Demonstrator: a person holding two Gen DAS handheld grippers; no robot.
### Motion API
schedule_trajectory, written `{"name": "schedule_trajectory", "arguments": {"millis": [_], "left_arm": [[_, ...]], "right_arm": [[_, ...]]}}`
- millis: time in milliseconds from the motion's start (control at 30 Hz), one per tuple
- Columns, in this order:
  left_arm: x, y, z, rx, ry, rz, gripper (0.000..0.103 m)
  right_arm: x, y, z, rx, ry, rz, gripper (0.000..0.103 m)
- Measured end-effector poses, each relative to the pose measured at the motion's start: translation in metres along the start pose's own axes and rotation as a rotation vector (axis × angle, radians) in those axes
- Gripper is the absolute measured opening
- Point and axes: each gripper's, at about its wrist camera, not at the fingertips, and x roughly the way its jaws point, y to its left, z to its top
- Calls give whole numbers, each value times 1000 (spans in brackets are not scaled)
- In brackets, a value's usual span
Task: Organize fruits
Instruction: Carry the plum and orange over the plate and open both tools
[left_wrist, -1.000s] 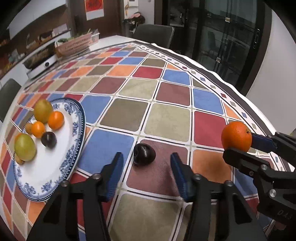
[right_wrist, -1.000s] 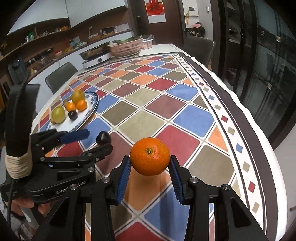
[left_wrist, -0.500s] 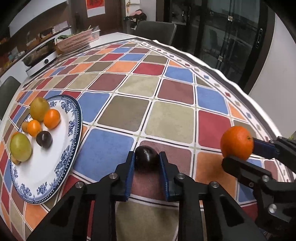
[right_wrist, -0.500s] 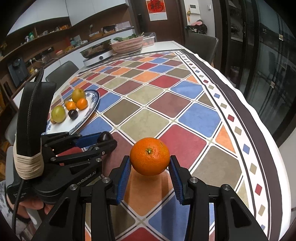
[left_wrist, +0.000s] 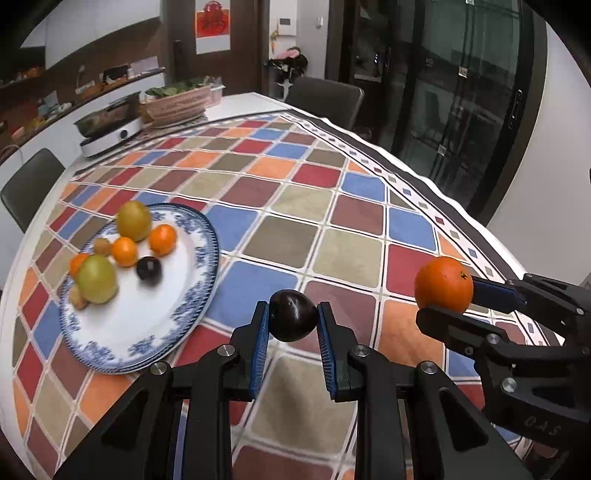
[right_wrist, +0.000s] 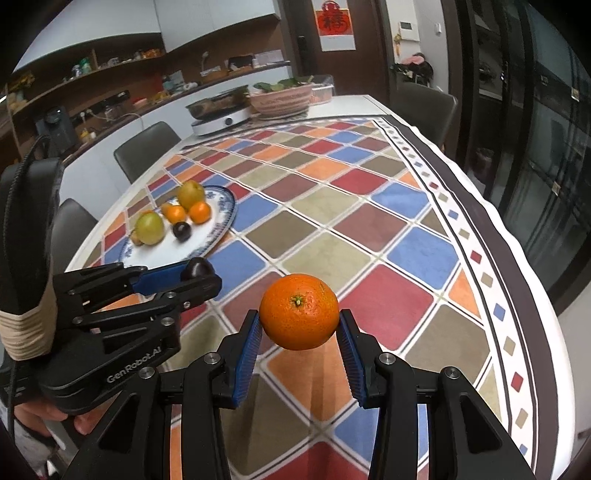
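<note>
Dark plum (left_wrist: 293, 315) now lifted clear of the tablecloth (left_wrist: 347, 254)
Left gripper (left_wrist: 291, 325) stays clamped on it; right gripper (right_wrist: 300, 334) still grips the orange (right_wrist: 298, 311).

A dark plum (left_wrist: 293, 315) and an orange (right_wrist: 299, 316) are each held in the air; other fruits lie on a blue-rimmed plate (left_wrist: 192, 295).

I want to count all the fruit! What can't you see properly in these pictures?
- Small brownish fruits on the plate, left wrist view: blurred and partly behind the green pear, so the count is unsure.
- Dark plum, right wrist view: mostly covered by the left gripper.
- Orange, left wrist view: its far side is hidden by the right gripper.
</note>
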Motion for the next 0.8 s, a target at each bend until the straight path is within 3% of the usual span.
{"name": "schedule_trajectory", "arguments": {"millis": [300,800], "left_arm": [[-42,26,-8,-62,-63,10,26],[-80,80,-19,-125,-134,108,26]], "right_arm": [[-18,33,10,-70,-35,27,43],[-14,85,34,-178,-53,110,43]]}}
